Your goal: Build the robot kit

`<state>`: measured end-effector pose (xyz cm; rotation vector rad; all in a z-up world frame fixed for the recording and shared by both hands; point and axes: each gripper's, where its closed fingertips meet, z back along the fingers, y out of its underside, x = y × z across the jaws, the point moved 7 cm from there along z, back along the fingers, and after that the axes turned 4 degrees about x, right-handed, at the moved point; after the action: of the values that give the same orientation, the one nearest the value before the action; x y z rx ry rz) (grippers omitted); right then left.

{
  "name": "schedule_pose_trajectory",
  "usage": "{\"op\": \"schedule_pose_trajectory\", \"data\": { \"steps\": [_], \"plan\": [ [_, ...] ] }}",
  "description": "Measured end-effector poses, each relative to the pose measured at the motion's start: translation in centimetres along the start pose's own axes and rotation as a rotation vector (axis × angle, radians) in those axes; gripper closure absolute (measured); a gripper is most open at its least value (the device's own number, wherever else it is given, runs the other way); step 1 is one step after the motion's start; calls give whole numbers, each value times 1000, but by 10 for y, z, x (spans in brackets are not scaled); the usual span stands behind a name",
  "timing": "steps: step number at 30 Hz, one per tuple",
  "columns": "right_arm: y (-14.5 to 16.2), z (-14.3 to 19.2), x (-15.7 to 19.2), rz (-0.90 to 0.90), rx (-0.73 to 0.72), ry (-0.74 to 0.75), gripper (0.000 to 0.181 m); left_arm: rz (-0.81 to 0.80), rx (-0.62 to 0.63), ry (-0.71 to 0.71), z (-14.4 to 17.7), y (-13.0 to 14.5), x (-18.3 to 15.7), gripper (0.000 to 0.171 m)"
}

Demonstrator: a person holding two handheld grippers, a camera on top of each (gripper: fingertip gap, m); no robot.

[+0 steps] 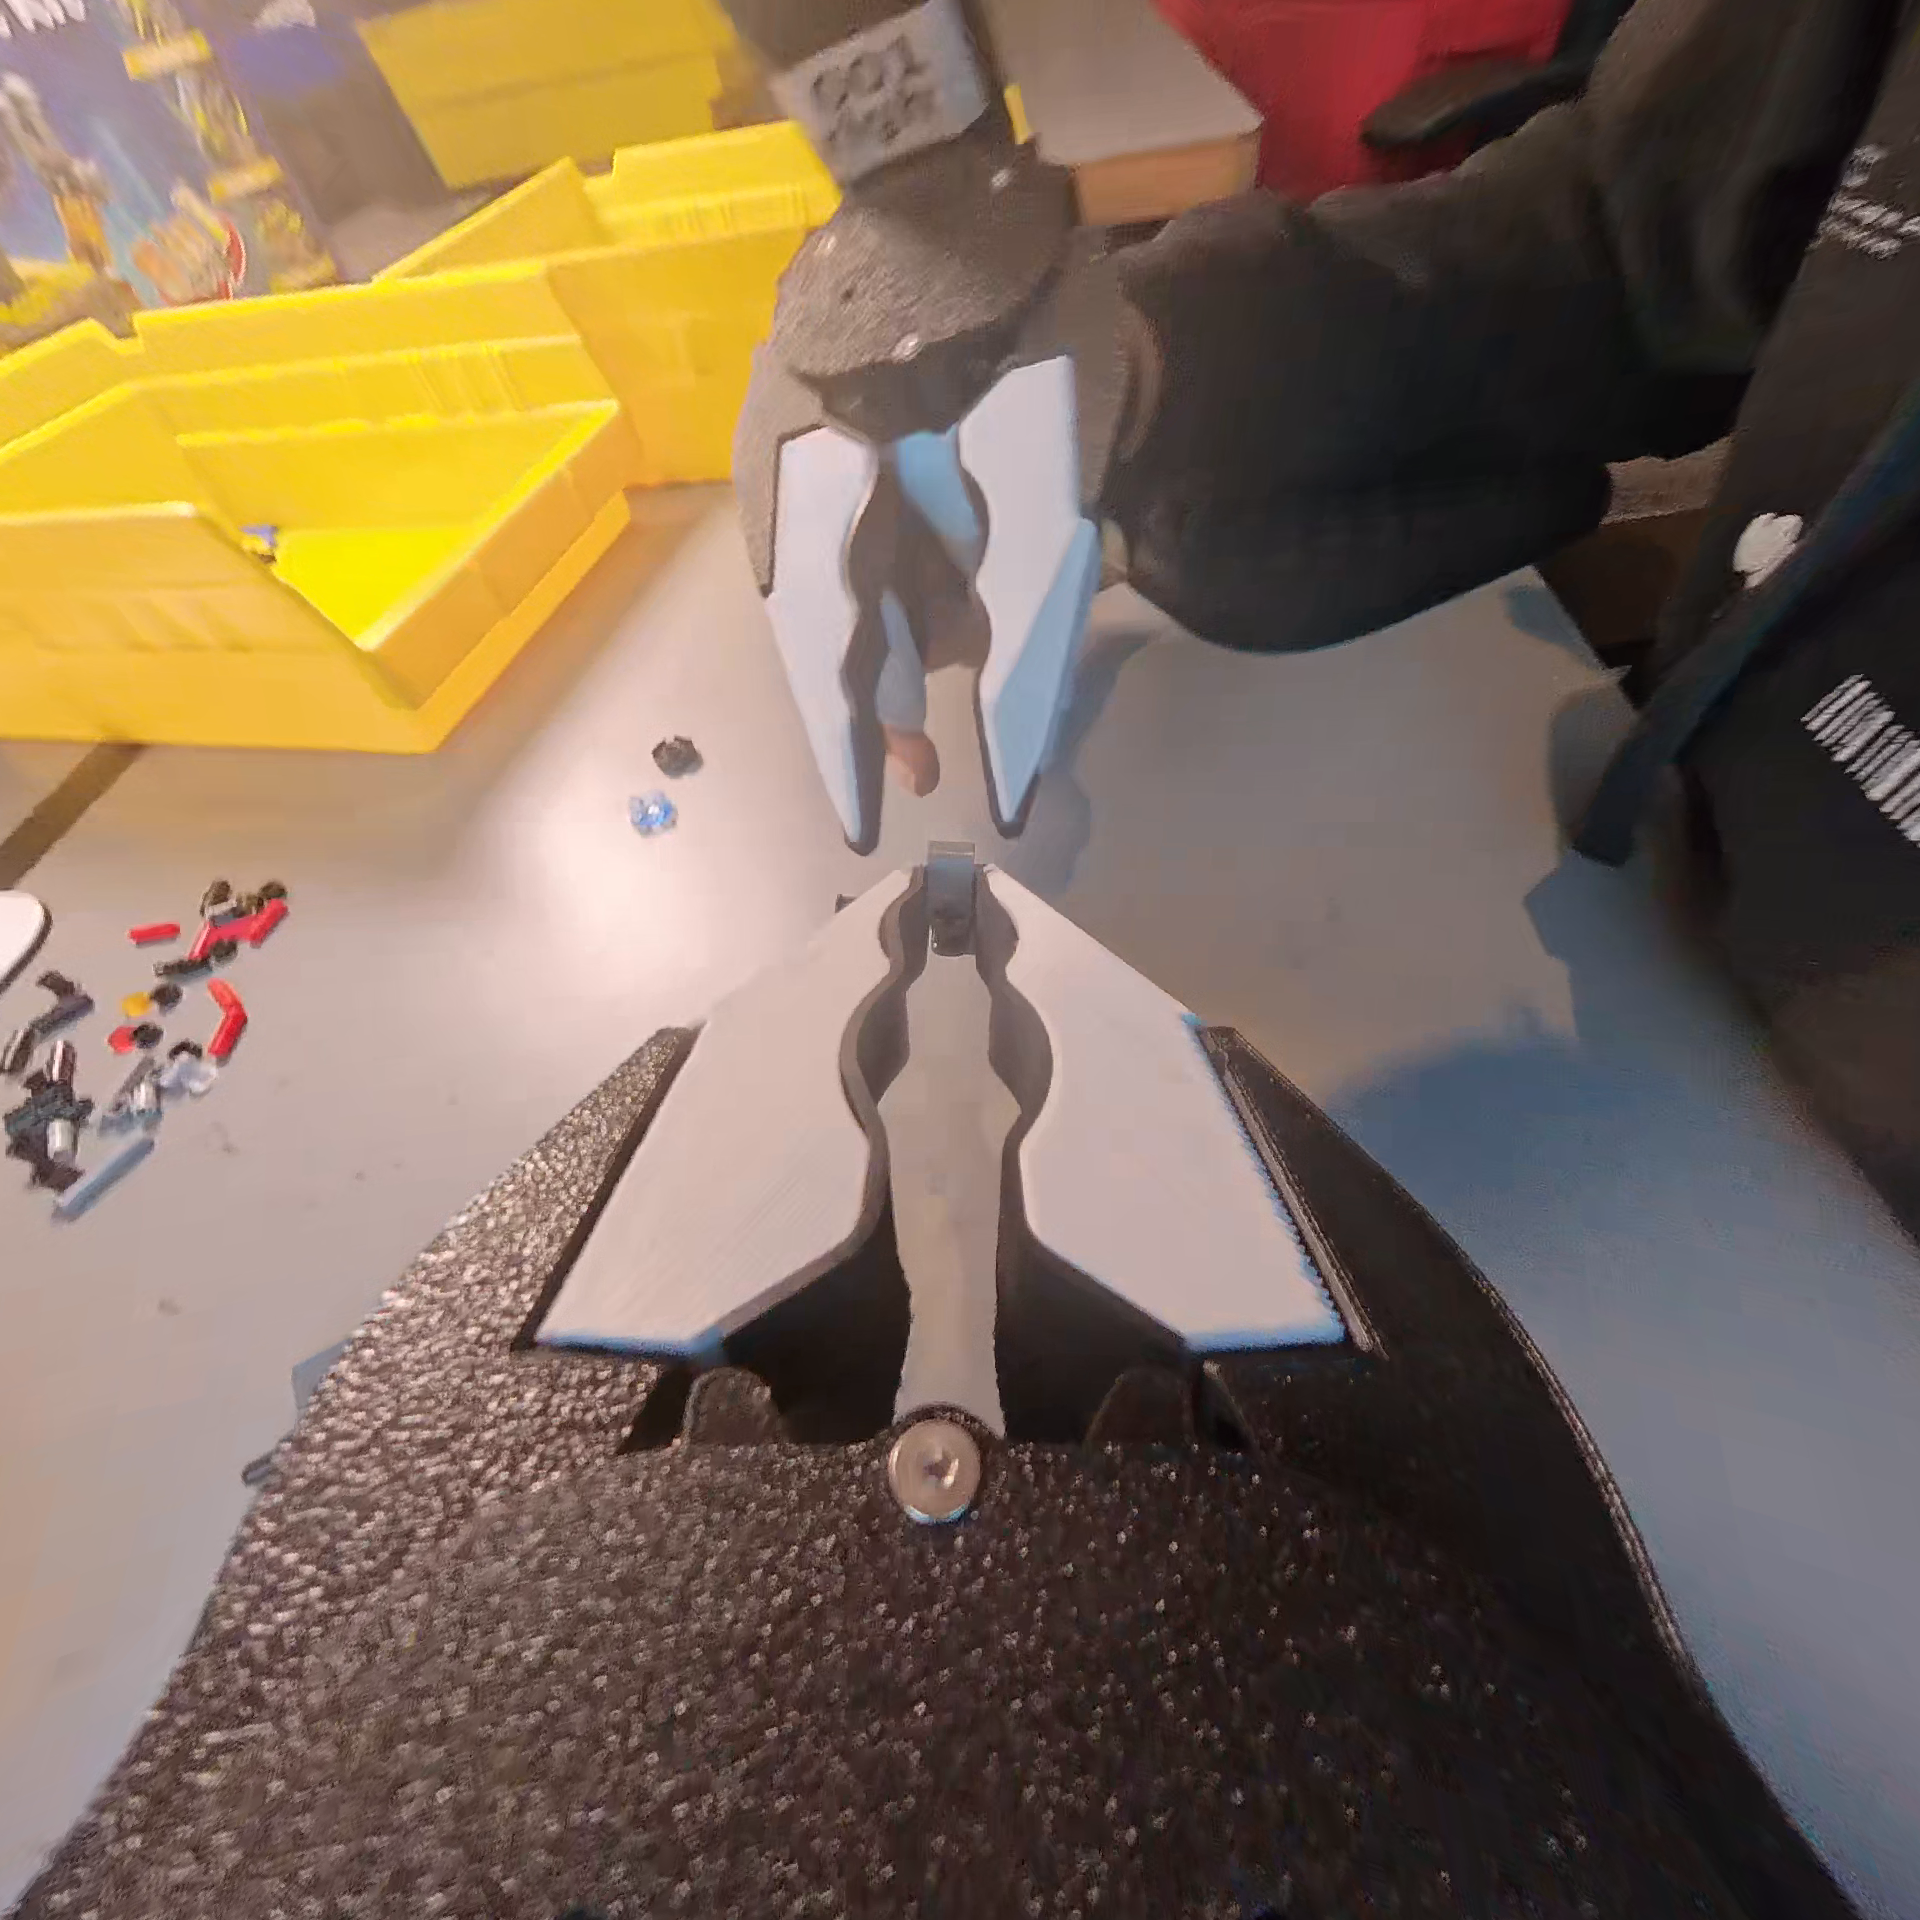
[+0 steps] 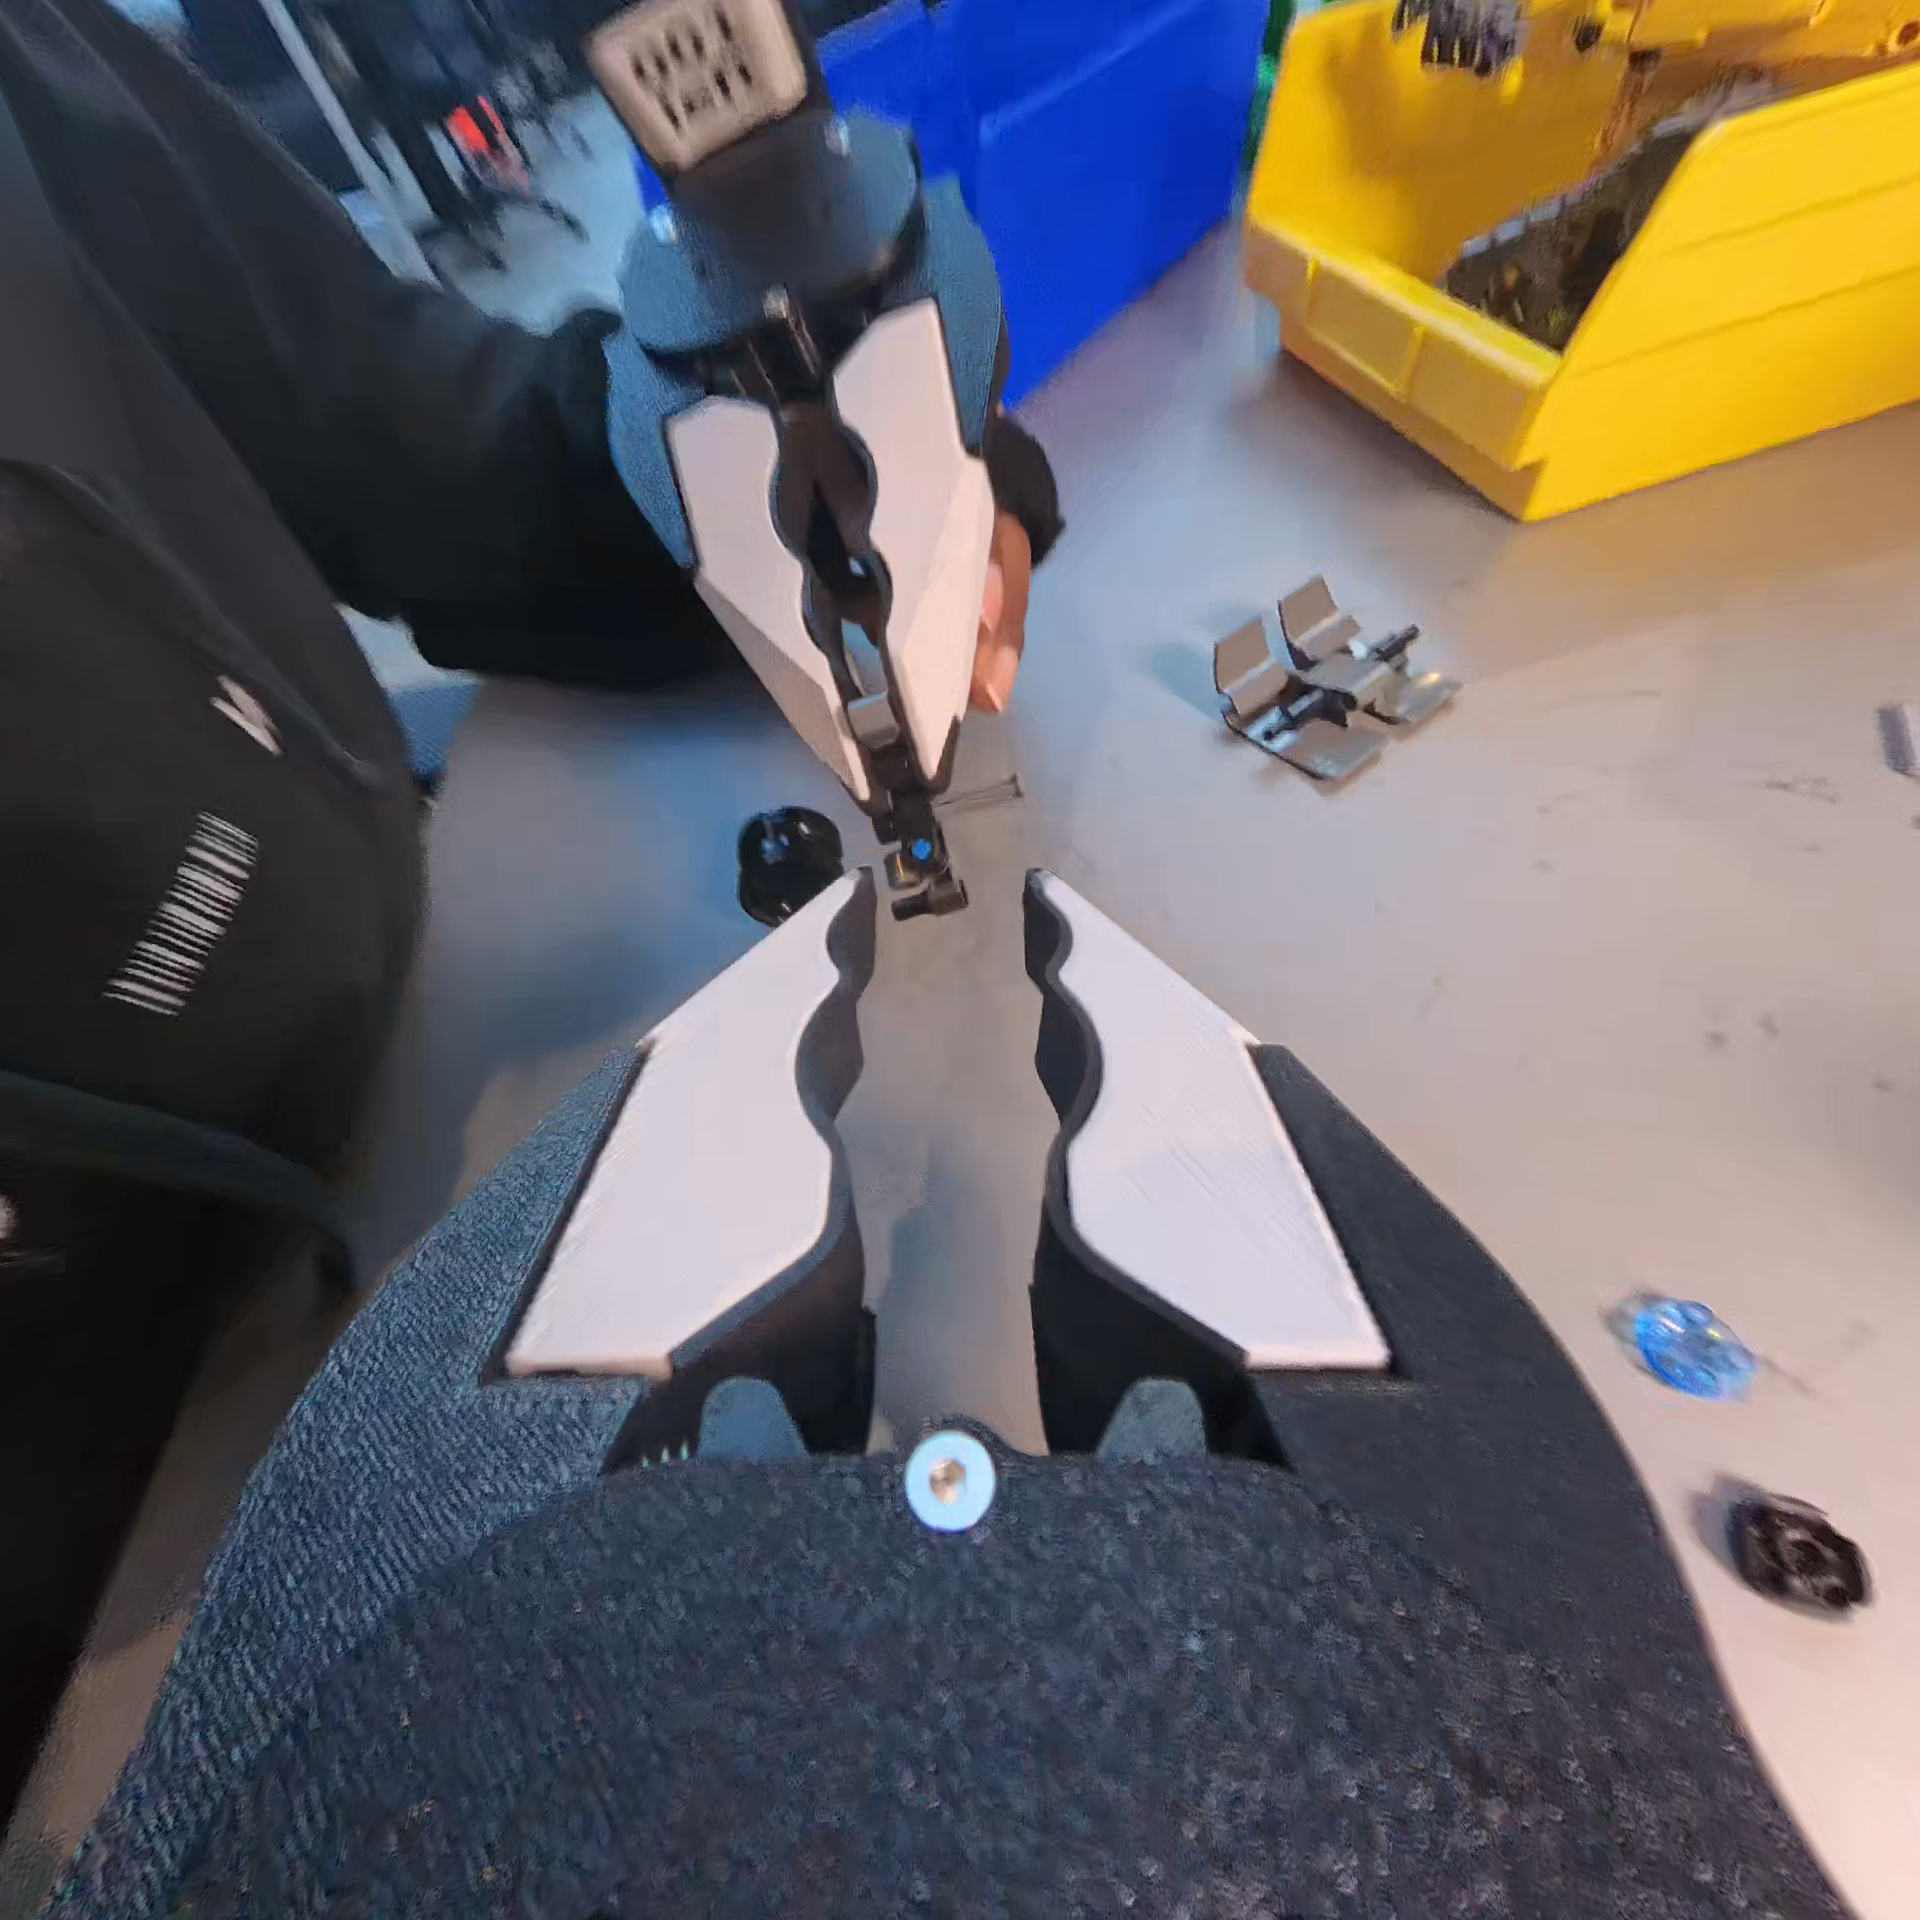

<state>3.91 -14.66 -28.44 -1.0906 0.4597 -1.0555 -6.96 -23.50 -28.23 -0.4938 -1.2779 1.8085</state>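
Observation:
My left gripper [image 1: 951, 878] is shut on a small grey and black brick assembly [image 1: 951, 914] and holds it above the grey table [image 1: 1351, 935]. In the right wrist view the left gripper [image 2: 906, 790] points toward me, and the assembly [image 2: 923, 873], with a blue dot on it, sticks out of its tips. My right gripper [image 2: 948, 883] is open and empty, its tips just short of the assembly's end. In the left wrist view the right gripper [image 1: 935, 826] faces the left one tip to tip, held by a black-gloved hand [image 1: 1299, 416].
Yellow bins [image 1: 312, 540] stand at the left, with a pile of small bricks [image 1: 135, 1039] in front. A yellow bin [image 2: 1558, 312], a blue bin [image 2: 1091, 156], a grey brick assembly [image 2: 1330, 675], a clear blue piece [image 2: 1683, 1351] and black pieces [image 2: 1797, 1538] [image 2: 784, 862] lie around. A black sleeve [image 2: 208, 623] is close by. Left and right tips are no more than a few centimetres apart.

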Motion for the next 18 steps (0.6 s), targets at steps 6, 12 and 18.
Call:
{"op": "schedule_pose_trajectory", "data": {
  "steps": [6,12,18],
  "plan": [
    [-11,4,15,-120,-211,-383,148,-25,-183,176,9,-22,-22,165],
    [-14,-7,27,-237,-248,-634,169,-103,-251,206,12,-33,-36,164],
    [-13,-5,13,-344,-283,-586,176,-221,-156,46,10,-29,-29,163]
  ]
}}
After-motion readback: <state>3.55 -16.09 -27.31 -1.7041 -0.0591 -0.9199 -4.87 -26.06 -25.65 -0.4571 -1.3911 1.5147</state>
